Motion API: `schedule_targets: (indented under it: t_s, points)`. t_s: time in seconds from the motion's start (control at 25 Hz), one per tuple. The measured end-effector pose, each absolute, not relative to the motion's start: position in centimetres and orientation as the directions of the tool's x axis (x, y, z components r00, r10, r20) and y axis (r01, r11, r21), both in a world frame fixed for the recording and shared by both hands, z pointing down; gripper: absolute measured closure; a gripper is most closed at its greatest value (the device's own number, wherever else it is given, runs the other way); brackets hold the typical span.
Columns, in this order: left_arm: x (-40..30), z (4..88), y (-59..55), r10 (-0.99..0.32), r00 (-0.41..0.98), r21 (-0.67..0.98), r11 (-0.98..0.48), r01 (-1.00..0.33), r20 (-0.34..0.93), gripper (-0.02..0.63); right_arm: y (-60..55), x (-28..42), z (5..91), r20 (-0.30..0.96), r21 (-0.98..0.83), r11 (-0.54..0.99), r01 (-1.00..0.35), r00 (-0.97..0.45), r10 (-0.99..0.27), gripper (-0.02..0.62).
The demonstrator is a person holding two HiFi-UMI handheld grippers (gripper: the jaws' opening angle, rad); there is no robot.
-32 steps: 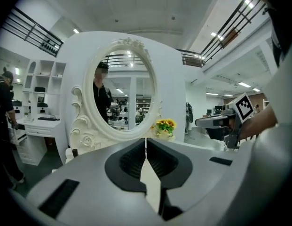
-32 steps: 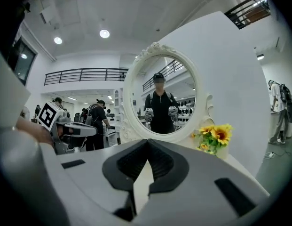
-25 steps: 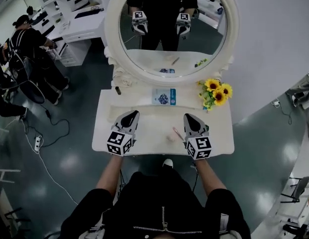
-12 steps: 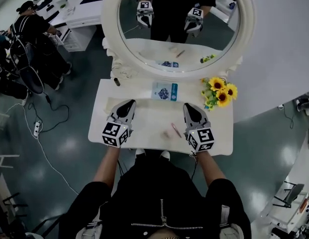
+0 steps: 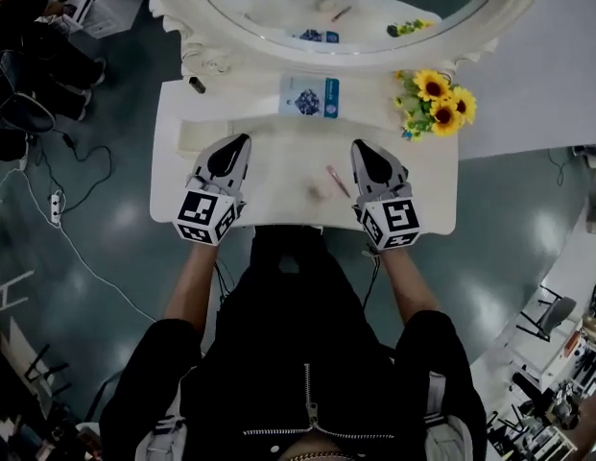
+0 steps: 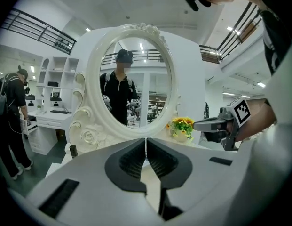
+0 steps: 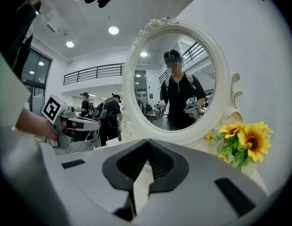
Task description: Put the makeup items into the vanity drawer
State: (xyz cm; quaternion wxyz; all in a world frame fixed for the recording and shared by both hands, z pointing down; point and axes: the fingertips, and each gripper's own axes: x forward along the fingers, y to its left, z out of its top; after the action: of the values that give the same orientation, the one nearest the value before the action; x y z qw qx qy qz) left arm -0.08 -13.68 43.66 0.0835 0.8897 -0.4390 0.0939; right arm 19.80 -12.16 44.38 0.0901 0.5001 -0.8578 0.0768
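A white vanity table (image 5: 173, 123) stands below me with a round mirror (image 5: 182, 8) behind it. On its top lie a thin pink makeup stick (image 5: 337, 181) and a small pale item (image 5: 316, 193) beside it. My left gripper (image 5: 239, 143) hovers over the left of the top, jaws shut and empty. My right gripper (image 5: 358, 148) hovers over the right, just right of the pink stick, jaws shut and empty. In the left gripper view the left gripper (image 6: 146, 140) points at the mirror (image 6: 136, 79). The right gripper (image 7: 147, 142) does the same in its own view. No drawer shows.
A blue-and-white packet (image 5: 310, 97) lies at the back of the top. Yellow sunflowers (image 5: 437, 99) stand at the back right. A small dark bottle (image 5: 196, 85) sits at the back left. People (image 5: 29, 56) stand on the floor to the left, with cables (image 5: 77, 248) trailing.
The head view has tipped further down, so the mirror has slid up out of the picture. Both grippers have come slightly nearer to me over the tabletop. Both stay shut.
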Motion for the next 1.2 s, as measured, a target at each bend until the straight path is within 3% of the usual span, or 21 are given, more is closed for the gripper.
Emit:
schedule_targets:
  t_s: [0.28, 0.64, 1.2]
  points:
    - [0.1, 47.3, -12.3, -0.726, 0.629, 0.119, -0.624, -0.772, 0.277, 0.58, -10.3, 18.3, 48.6, 0.29, -0.02, 0.51, -0.86, -0.493, -0.82, 0.573]
    - [-0.9, 48.0, -11.9, -0.715, 0.631, 0.129, -0.625, -0.77, 0.301, 0.58, -8.4, 16.3, 53.8, 0.394, -0.017, 0.55, -0.835, -0.511, -0.764, 0.386]
    - [-4.5, 50.0, -10.7, -0.732, 0.585, 0.149, -0.573, -0.806, 0.349, 0.58, -3.8, 15.1, 67.0, 0.697, -0.057, 0.618, -0.784, -0.474, -0.538, 0.373]
